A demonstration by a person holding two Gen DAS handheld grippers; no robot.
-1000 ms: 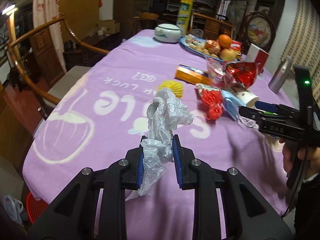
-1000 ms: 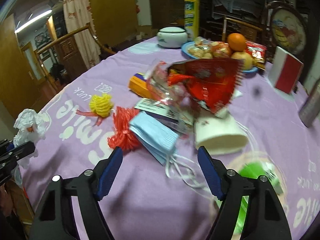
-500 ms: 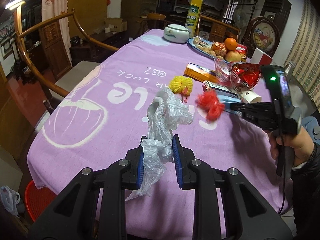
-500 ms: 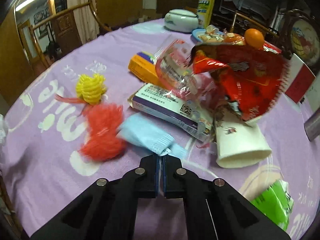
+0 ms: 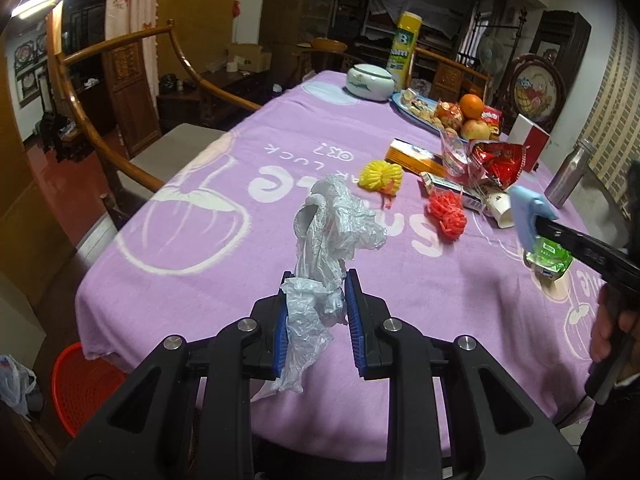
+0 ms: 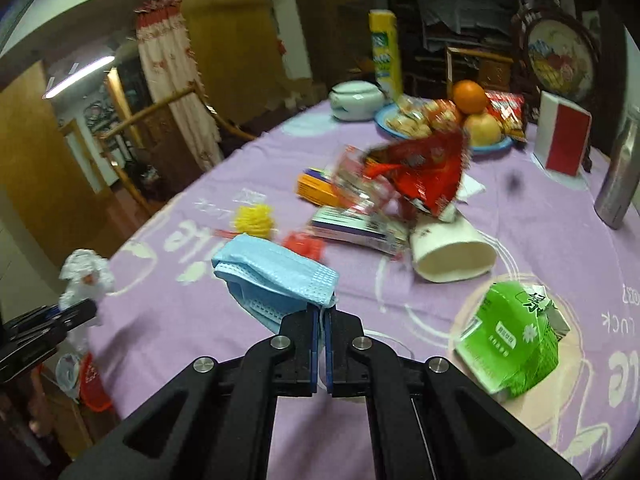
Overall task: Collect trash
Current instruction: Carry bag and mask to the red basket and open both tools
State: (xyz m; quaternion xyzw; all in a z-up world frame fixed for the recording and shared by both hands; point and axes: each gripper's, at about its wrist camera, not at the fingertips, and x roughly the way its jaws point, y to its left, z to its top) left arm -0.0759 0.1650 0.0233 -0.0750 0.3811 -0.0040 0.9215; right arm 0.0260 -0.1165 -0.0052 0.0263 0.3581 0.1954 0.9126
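My left gripper (image 5: 316, 300) is shut on a crumpled white plastic bag (image 5: 328, 224), held above the near end of the purple tablecloth (image 5: 240, 248). My right gripper (image 6: 321, 320) is shut on a blue face mask (image 6: 276, 276), lifted off the cloth; it also shows at the right of the left wrist view, with the mask (image 5: 528, 208) at its tip. Loose trash lies on the table: a red mesh ball (image 5: 446, 212), a yellow mesh ball (image 5: 380, 176), a red snack bag (image 6: 420, 176), a tipped paper cup (image 6: 448, 252), a green carton (image 6: 508, 340), flat boxes (image 6: 356, 228).
A fruit plate (image 5: 404, 106), white lidded pot (image 5: 370, 82), tall yellow can (image 5: 404, 56), red-white box (image 5: 530, 144) and steel bottle (image 5: 568, 176) stand at the far end. A wooden chair (image 5: 120, 120) stands left of the table. A red basket (image 5: 84, 384) sits on the floor below the near corner.
My right gripper closed on the blue mask and lifted it off the table, away from the red mesh ball. The left gripper drifted back with the plastic bag still held.
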